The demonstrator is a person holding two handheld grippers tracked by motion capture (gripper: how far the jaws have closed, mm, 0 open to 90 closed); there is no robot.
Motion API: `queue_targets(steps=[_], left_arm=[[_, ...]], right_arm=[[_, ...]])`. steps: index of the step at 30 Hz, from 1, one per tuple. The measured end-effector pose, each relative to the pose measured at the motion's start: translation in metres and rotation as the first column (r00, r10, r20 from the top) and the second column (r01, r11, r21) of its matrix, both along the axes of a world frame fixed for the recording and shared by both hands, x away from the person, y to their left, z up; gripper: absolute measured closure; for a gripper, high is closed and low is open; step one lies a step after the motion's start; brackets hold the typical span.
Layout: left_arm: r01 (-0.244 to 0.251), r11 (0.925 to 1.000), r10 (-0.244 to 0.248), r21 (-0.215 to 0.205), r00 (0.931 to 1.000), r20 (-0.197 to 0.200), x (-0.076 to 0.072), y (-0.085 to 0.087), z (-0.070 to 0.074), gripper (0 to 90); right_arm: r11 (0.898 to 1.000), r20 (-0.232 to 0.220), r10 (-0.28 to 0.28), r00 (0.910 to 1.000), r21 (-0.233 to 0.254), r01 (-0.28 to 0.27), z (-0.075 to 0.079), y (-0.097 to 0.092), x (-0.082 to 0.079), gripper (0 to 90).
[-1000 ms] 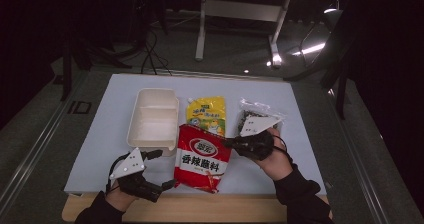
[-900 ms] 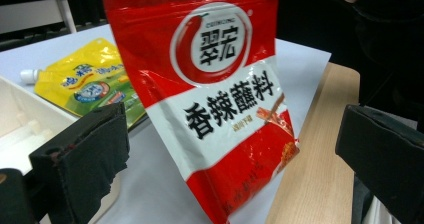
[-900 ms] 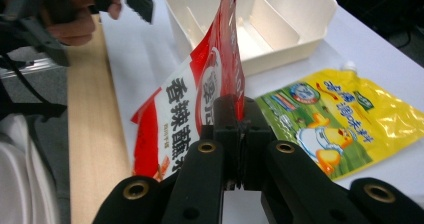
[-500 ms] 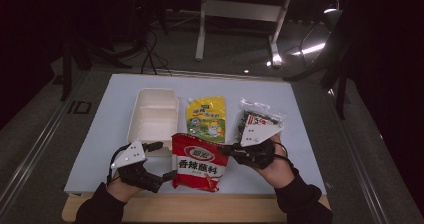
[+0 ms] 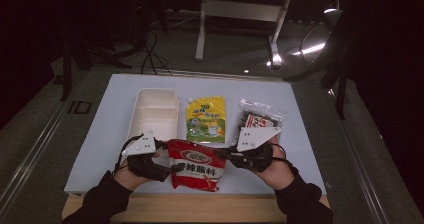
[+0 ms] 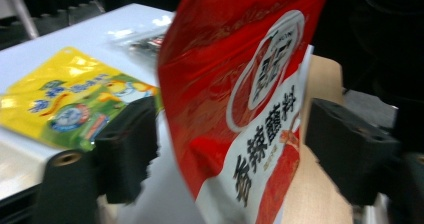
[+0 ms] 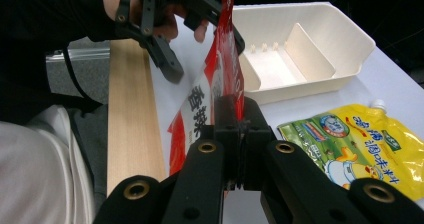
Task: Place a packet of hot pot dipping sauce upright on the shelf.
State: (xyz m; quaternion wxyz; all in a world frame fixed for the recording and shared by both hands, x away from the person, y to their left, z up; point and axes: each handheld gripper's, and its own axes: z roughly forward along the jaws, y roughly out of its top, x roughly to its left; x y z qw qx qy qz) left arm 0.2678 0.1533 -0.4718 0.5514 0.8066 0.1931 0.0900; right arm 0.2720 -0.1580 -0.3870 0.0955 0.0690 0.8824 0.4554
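I count three pouches in front of me: one red pouch (image 5: 196, 165), one yellow spouted pouch (image 5: 205, 119) and one clear bag of dark bits (image 5: 259, 119). There is one cream tray (image 5: 154, 111) with two compartments, and all of it sits on or over one worktop (image 5: 100, 129). I have two hand-held grippers, my left hand-held gripper (image 5: 170, 168) and my right hand-held gripper (image 5: 223, 154), each carrying one grey three-cornered plate.

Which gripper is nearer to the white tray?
Left. The left gripper is just below the white tray's near end; the right gripper, shut on the red pouch, is further right, below the yellow pouch.
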Motion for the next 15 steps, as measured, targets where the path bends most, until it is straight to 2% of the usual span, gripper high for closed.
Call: queue_targets(steps=[2, 5, 7, 8, 15], left_arm=[[0.028, 0.9996, -0.028, 0.000, 0.9996, -0.004, 0.0009, -0.0039, -0.0005, 34.7], [0.020, 0.9998, -0.020, 0.005, 0.9997, 0.011, 0.0015, -0.0067, -0.0005, 39.5], [0.021, 0.9998, -0.021, -0.002, 0.9997, 0.010, 0.0024, -0.0056, -0.0003, 48.4], [0.029, 0.9995, -0.029, -0.015, 0.9996, -0.001, 0.0047, -0.0031, 0.0002, 51.7], [0.072, 0.9971, -0.073, -0.025, 0.9970, -0.025, 0.0075, 0.0009, 0.0025, 71.0]], right_arm=[[1.000, 0.001, 0.002, 1.0000, -0.002, -0.002, 0.0005, 0.0006, 0.0002, 89.2], [1.000, 0.005, 0.001, 1.0000, -0.005, -0.001, 0.0009, 0.0006, 0.0005, 89.2], [1.000, -0.002, 0.002, 1.0000, -0.001, -0.002, 0.0010, -0.0007, 0.0011, 89.1], [1.000, -0.004, 0.001, 1.0000, -0.001, -0.001, 0.0010, -0.0014, 0.0012, 89.2], [1.000, -0.009, 0.001, 1.0000, 0.001, -0.001, 0.0007, -0.0032, 0.0009, 89.1]])
